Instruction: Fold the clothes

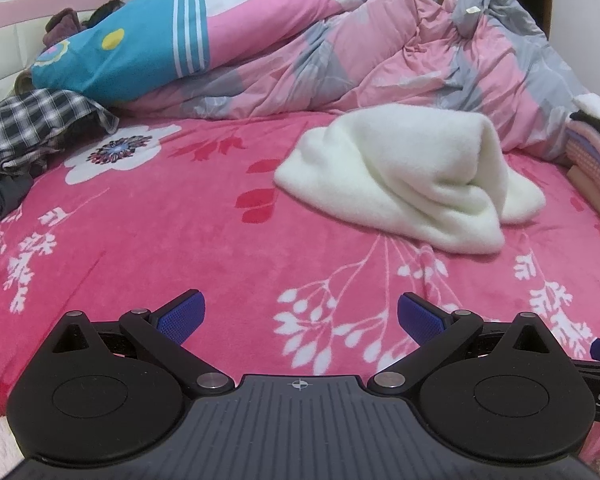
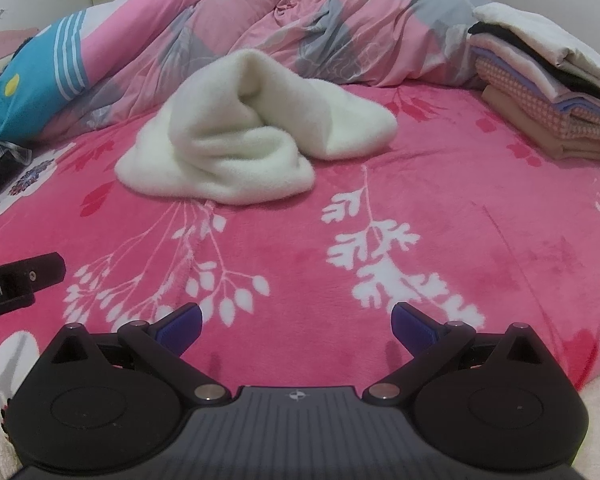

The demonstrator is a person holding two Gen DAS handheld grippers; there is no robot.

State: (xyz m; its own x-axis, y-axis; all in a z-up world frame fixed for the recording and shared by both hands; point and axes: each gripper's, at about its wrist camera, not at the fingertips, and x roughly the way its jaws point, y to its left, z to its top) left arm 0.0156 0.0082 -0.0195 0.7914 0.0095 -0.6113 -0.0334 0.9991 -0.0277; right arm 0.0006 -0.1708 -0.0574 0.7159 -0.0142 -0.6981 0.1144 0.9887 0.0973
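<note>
A cream fleece garment lies crumpled in a loose heap on the pink floral bedspread; it also shows in the right wrist view. My left gripper is open and empty, low over the bedspread, well short of the garment. My right gripper is open and empty too, near the front of the bed, with the garment ahead and to the left. Part of the left gripper's body shows at the left edge of the right wrist view.
A rumpled pink and grey duvet and a blue and pink pillow fill the back of the bed. A plaid garment lies at the far left. A stack of folded clothes sits at the right.
</note>
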